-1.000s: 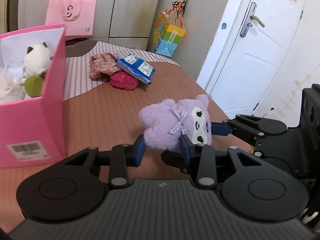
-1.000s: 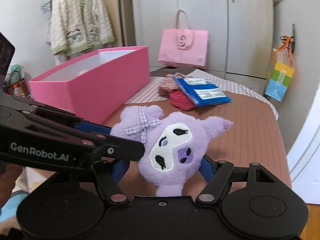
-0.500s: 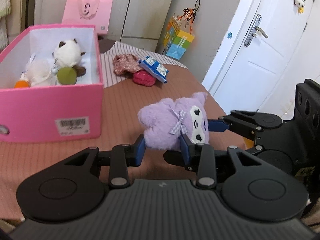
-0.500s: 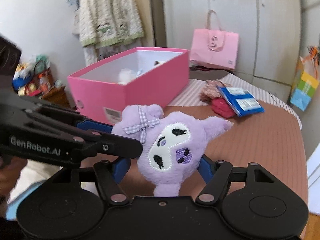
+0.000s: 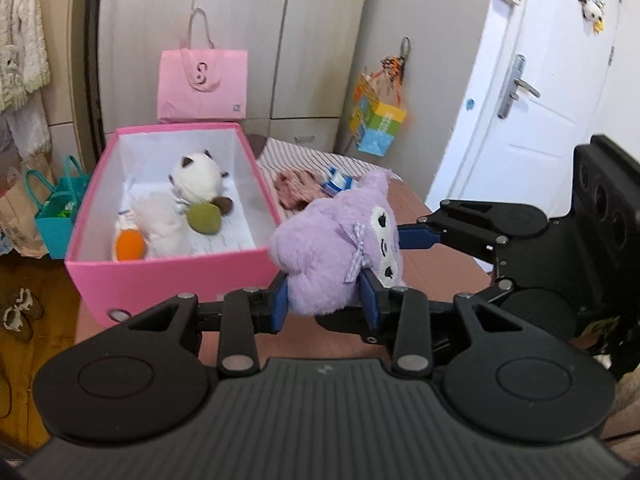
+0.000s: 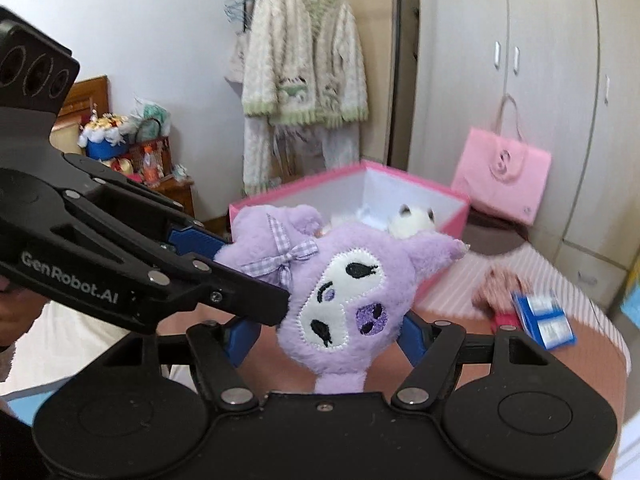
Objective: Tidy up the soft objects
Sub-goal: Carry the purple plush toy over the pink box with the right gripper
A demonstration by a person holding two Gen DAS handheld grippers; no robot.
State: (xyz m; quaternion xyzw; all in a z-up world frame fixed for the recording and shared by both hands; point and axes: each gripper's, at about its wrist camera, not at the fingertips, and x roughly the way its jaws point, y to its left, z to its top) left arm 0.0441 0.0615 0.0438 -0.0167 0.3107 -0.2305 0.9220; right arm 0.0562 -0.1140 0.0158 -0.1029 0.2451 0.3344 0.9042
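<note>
I held the purple plush [image 5: 336, 248] between both claws: my left gripper [image 5: 324, 300] pinched its bowed end, my right gripper [image 6: 324, 336] clamped its face. In the right wrist view its long axis ran upright, tail toward the bottom edge, ear tip toward the right. It hung at centre frame, clear above the brown tabletop [image 5: 436, 256], beside the pink box [image 5: 168, 276], whose open top lay at left.
</note>
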